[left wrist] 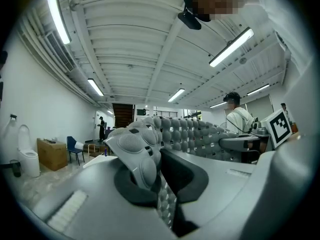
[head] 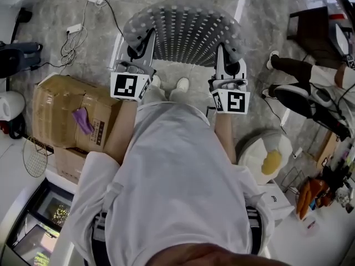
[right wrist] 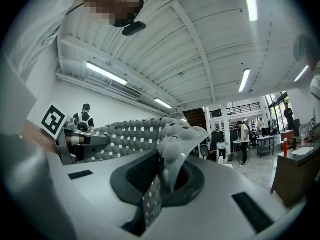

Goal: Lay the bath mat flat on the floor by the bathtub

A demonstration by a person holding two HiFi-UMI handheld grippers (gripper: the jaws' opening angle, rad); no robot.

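Observation:
The grey bath mat (head: 183, 32), rubbery with rows of small holes and bumps, is held spread out in front of me above the marble floor. My left gripper (head: 143, 47) is shut on its near left edge and my right gripper (head: 224, 57) is shut on its near right edge. In the left gripper view the mat (left wrist: 190, 134) curls up out of the jaws of the left gripper (left wrist: 150, 169) and stretches across to the other gripper. In the right gripper view the mat (right wrist: 130, 134) is pinched the same way by the right gripper (right wrist: 162, 176).
Cardboard boxes (head: 66, 110) stand at my left, with cables (head: 75, 37) on the floor beyond them. A white round object with a yellow thing (head: 265, 154) sits at my right. Another person (head: 310, 87) stands at the far right by a dark chair (head: 310, 29).

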